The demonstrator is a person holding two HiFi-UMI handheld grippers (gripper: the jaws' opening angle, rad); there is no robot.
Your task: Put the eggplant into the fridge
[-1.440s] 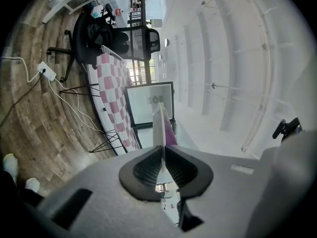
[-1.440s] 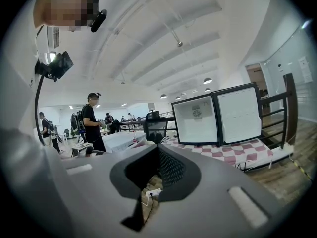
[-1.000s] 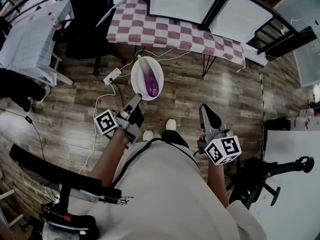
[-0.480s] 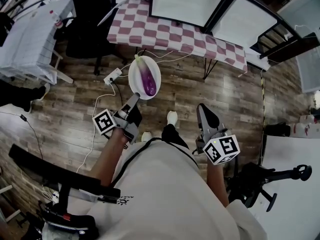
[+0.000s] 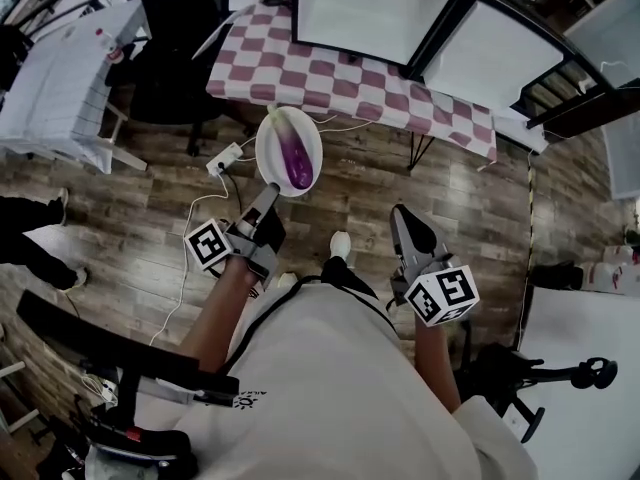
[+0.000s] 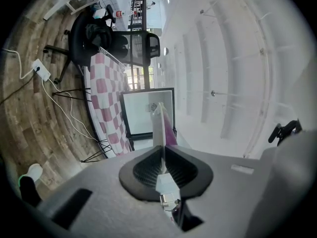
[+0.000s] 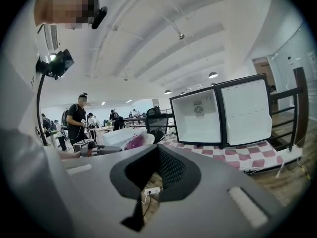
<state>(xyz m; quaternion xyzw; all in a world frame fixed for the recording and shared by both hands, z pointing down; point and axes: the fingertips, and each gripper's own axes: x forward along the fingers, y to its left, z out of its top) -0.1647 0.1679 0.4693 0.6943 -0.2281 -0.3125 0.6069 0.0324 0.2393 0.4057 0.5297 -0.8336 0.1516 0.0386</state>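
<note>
On the round white plate (image 5: 272,151) pinched at its near rim by the left gripper (image 5: 266,196) lies the glossy purple eggplant (image 5: 297,159), loose and probably slippery, best carried level; the right gripper (image 5: 408,226) gapes empty.

In the head view the top edge cuts off the open white fridge with black frame (image 5: 365,8), so its upper part is out of sight. The person's white-shirted torso (image 5: 330,378) covers both forearms. The white round plate (image 5: 288,133) loses its near rim between the tips of the left gripper (image 5: 266,194). In the left gripper view that plate stands edge-on and hides all but 1 sliver of the purple eggplant (image 6: 169,129). In the right gripper view the distant people (image 7: 115,117) are too small to tell apart.
</note>
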